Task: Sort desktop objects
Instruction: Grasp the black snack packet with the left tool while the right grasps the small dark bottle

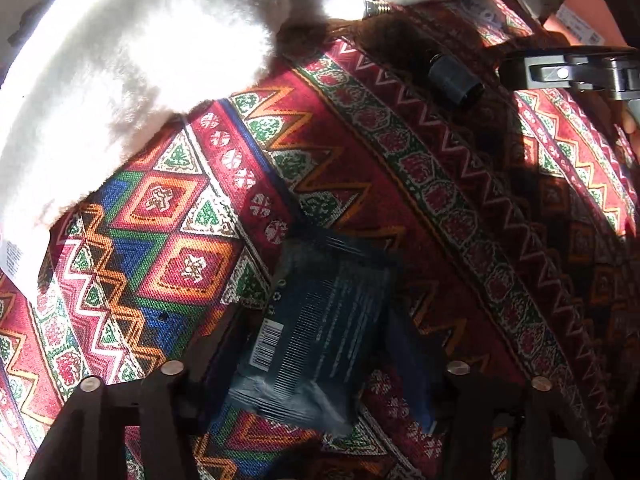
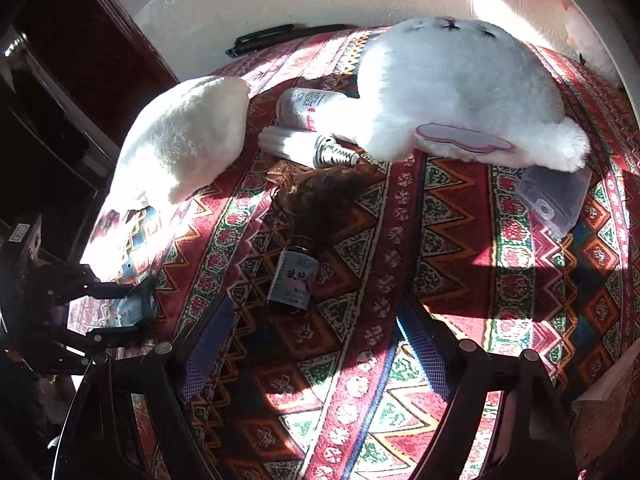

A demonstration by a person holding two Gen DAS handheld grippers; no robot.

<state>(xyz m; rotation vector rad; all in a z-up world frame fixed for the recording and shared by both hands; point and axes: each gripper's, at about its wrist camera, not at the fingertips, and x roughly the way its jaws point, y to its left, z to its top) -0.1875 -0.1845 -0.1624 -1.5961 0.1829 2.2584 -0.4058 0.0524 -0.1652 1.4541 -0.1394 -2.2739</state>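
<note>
Several objects lie scattered over a counter [image 2: 460,248] covered in a red patterned cloth, with no visible bin, tray or grouping that would mark a sorted arrangement. A large white plush toy [image 2: 460,92] and a smaller white plush piece [image 2: 180,140] rest at the far side; between them lie a white cylindrical bottle [image 2: 304,110] and a white bulb with a screw base [image 2: 308,146]. A small dark glass bottle [image 2: 294,280] lies on its side near the middle, and a clear plastic case [image 2: 554,198] sits just beside the large plush. The left hand-held gripper [image 1: 316,368] has its fingers spread to either side of a dark flat sachet [image 1: 316,332] lying on the cloth; whether the pads touch it cannot be told. The right hand-held gripper [image 2: 312,344] hangs released and empty above the cloth, near the dark bottle. Judging by the spread, most sorting appears left to do, though where things belong is not shown.
</note>
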